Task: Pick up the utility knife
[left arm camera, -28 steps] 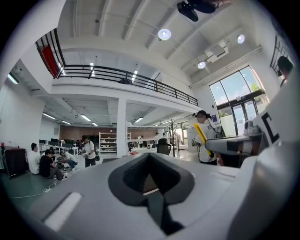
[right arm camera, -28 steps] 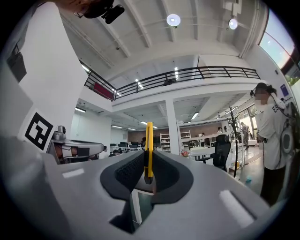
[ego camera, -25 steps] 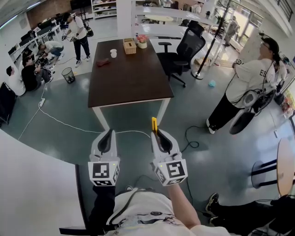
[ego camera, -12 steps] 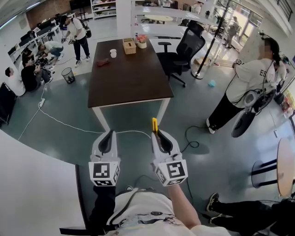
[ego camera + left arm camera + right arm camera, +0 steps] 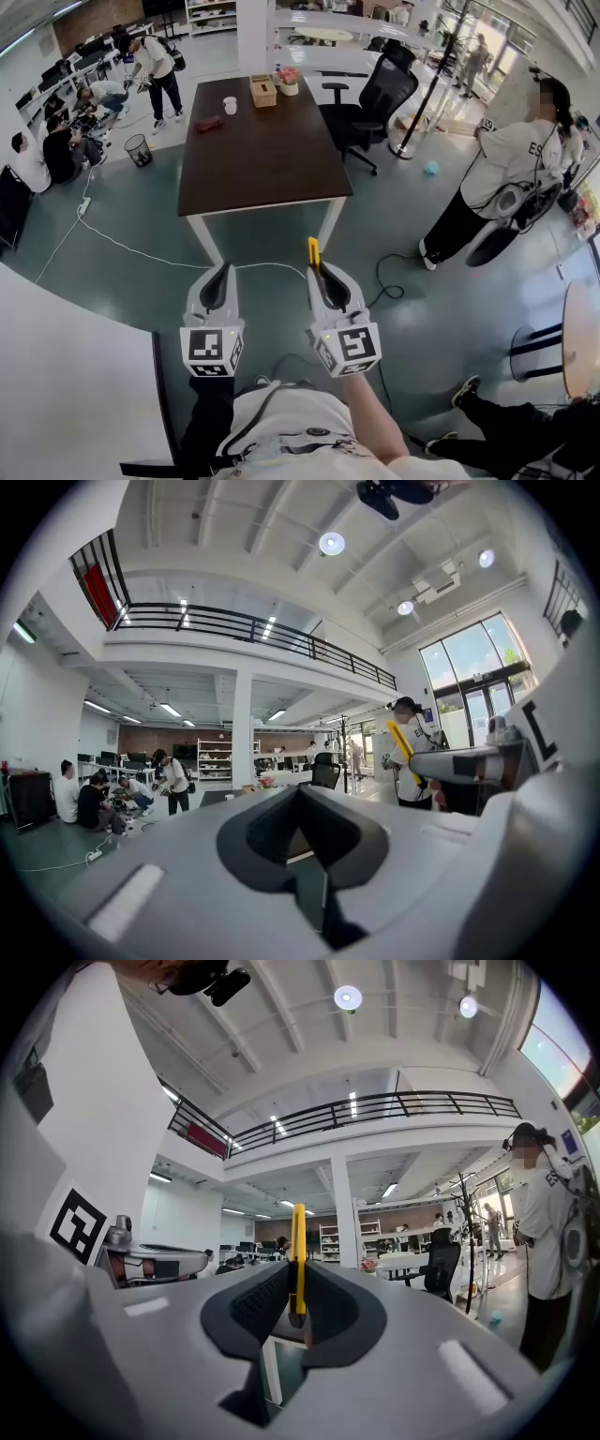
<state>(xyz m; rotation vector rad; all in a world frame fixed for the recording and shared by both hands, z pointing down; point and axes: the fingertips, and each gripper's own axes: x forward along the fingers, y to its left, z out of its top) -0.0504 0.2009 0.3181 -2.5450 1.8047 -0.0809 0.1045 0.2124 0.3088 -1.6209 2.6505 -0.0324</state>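
A yellow utility knife (image 5: 313, 253) sticks up out of my right gripper (image 5: 322, 273), which is shut on it; in the right gripper view the knife (image 5: 298, 1255) stands upright between the jaws. My left gripper (image 5: 218, 278) is held beside it at the same height, shut with nothing in it. In the left gripper view the knife (image 5: 404, 752) shows at the right, clamped in the other gripper. Both grippers hover above the grey floor, in front of the person's body.
A dark brown table (image 5: 262, 159) stands ahead with a tissue box (image 5: 263, 93), a cup (image 5: 231, 108) and a flower pot (image 5: 289, 85) on it. A black office chair (image 5: 375, 101) is at its right. A person (image 5: 502, 178) stands at right; cables (image 5: 122, 247) run across the floor.
Both grippers and the knife stay where they were. A foot at the bottom right has shifted.
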